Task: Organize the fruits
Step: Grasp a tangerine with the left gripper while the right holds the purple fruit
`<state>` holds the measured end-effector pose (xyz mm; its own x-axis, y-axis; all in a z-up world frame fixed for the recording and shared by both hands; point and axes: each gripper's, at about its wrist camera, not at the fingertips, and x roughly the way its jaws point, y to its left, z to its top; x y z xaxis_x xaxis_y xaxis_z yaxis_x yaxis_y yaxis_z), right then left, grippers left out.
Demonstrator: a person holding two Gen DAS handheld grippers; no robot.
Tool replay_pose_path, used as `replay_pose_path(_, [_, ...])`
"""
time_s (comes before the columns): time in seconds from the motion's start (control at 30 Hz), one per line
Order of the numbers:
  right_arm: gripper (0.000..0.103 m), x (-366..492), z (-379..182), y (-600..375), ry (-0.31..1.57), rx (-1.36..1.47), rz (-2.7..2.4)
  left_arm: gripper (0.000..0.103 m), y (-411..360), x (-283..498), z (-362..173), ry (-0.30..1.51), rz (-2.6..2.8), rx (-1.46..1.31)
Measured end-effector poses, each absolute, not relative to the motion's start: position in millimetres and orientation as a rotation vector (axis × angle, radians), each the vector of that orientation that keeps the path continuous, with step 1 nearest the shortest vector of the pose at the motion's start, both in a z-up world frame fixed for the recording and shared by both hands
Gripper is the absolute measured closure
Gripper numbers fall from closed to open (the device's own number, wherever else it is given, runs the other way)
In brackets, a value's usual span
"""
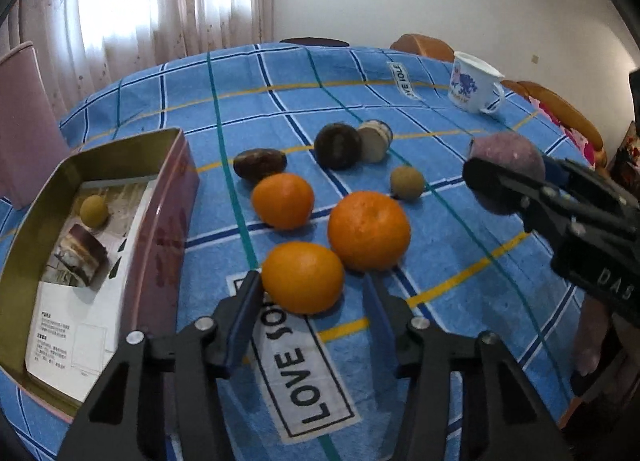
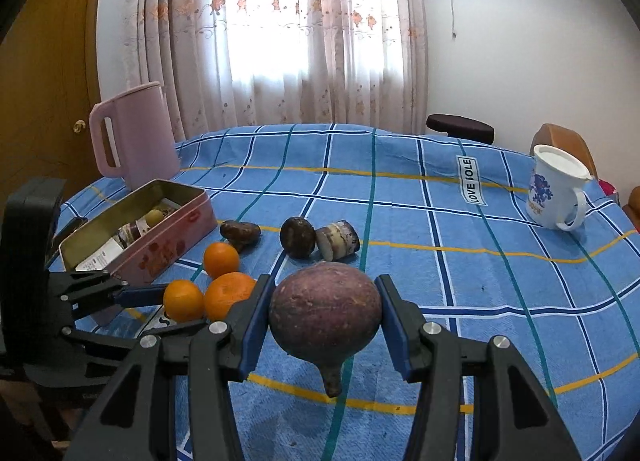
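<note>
My right gripper [image 2: 325,317] is shut on a large purple fruit [image 2: 325,311] and holds it above the cloth; the fruit also shows in the left wrist view [image 1: 510,157]. My left gripper [image 1: 310,287] is open around the nearest of three oranges [image 1: 302,277], its fingers not closed on it. The other oranges [image 1: 368,229] [image 1: 282,200] lie just behind. A pink tin [image 1: 160,221] at the left holds a small yellow fruit [image 1: 94,211] and a cake piece [image 1: 82,255]. Two dark brown fruits [image 1: 338,145] [image 1: 259,164] and a small tan fruit [image 1: 407,181] lie further back.
A blue checked cloth [image 2: 440,261] covers the table. A white mug [image 2: 556,191] stands at the far right, a pink kettle [image 2: 134,133] behind the tin. A small round cake piece [image 1: 374,139] lies beside the dark fruit. Chairs stand beyond the table.
</note>
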<state>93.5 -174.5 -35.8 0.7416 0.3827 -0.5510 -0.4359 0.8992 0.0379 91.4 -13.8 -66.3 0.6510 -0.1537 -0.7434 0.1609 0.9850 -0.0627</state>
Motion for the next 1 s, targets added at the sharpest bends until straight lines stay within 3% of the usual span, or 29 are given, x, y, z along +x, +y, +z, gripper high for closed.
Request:
replay_pose_path(0.07, [0.05,95,-36,-175,0.591,-0.092,0.452,0.061,-12,93,-63,0.833,-0.185,-0.004])
replay_pose_path(1.0, [0.05,75,-25,-181,0.467,-0.069,0.496,0.061,-15,56,-30,0.546,-0.159,-0.043])
